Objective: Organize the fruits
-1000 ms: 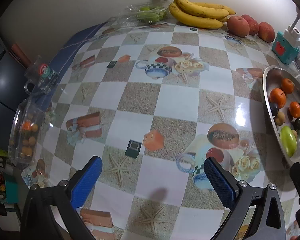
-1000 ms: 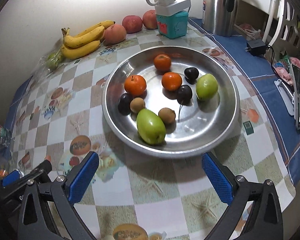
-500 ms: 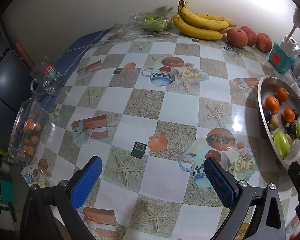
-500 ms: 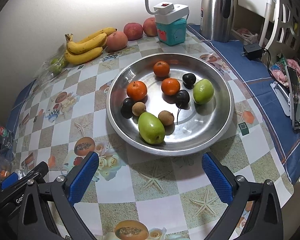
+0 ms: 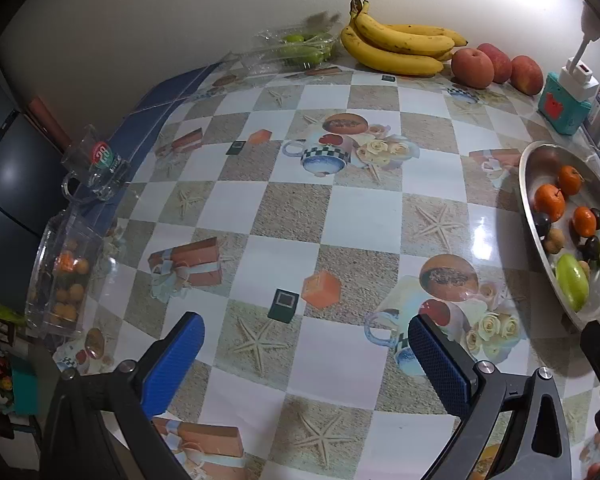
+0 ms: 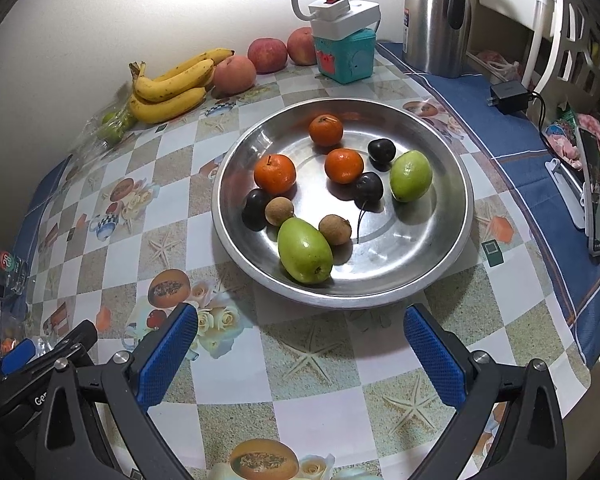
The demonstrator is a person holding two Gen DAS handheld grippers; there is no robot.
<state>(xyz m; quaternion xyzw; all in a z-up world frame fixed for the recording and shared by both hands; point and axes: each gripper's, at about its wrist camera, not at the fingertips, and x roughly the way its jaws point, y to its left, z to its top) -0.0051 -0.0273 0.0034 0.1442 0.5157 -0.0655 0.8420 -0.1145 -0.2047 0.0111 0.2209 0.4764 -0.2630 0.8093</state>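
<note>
A steel tray (image 6: pixel 440 264) holds three oranges (image 6: pixel 275 173), two green fruits (image 6: pixel 305 250), dark plums (image 6: pixel 368 187) and small brown fruits (image 6: pixel 334 229). The tray also shows at the right edge of the left wrist view (image 5: pixel 526 184). Bananas (image 6: pixel 172 86) and three apples (image 6: pixel 234 73) lie by the back wall; they also show in the left wrist view, bananas (image 5: pixel 400 46) and apples (image 5: pixel 472 67). My right gripper (image 6: pixel 300 350) is open and empty, above the cloth just in front of the tray. My left gripper (image 5: pixel 306 354) is open and empty over the checked tablecloth.
A clear box of small orange fruits (image 5: pixel 62 264) and a glass mug (image 5: pixel 96 168) stand at the table's left edge. A clear pack of green fruit (image 5: pixel 300 46) lies by the bananas. A teal box with a power strip (image 6: pixel 346 50), a steel kettle (image 6: pixel 436 16) and a charger (image 6: pixel 508 96) stand at the back right.
Both grippers have drawn back and risen, so the table and tray look smaller and farther. Nothing on the table moved. Both stay open.
</note>
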